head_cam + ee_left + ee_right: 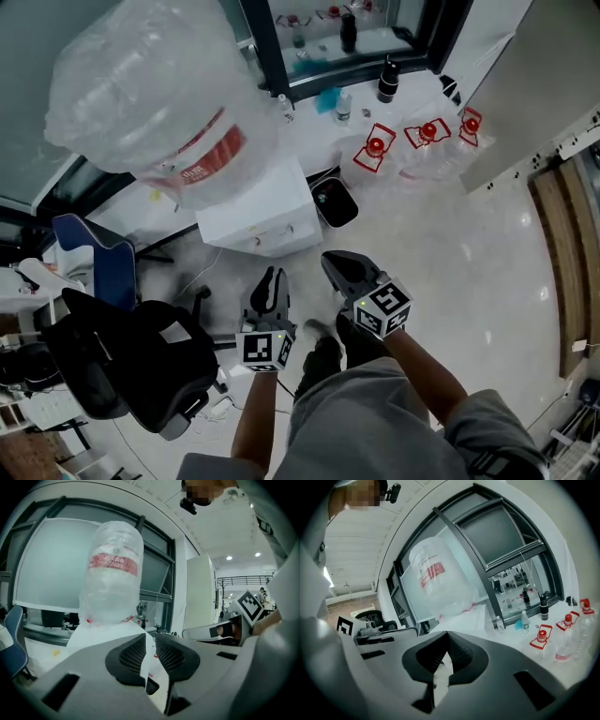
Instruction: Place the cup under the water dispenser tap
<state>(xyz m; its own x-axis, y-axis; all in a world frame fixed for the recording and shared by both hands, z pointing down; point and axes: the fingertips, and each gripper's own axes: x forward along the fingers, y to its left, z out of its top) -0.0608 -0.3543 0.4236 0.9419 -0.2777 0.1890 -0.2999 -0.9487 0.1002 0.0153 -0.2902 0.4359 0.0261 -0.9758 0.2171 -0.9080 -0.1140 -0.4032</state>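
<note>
Head view: we log both tools low in frame, side by side, pointing toward 12 o'clock. Left tool [271, 277]: in its own view we read the jaws at a narrow slit, pads not quite meeting, nothing between them. Right tool [336, 262]: in its own view the pad tips touch and nothing is gripped. The water dispenser [267, 214] stands at 12 o'clock from the tools, a white body just beyond the jaw tips, apart from both. It carries an inverted clear water bottle [150, 94] with a red label, which fills the frame at 11 o'clock. We cannot make out the tap from here, and we cannot make out a cup in any view. A black bin [334, 202] sits on the floor [450, 253] just beside the dispenser at its 3 o'clock. At 1 o'clock from the tools, three clear jugs with red handles [375, 148] stand in a row below the white surface [422, 98] by the window, where two dark bottles [387, 82] stand upright. A black office chair [131, 361] is at 9 o'clock of the left tool, a blue chair [94, 258] beyond it at 10 o'clock.
</note>
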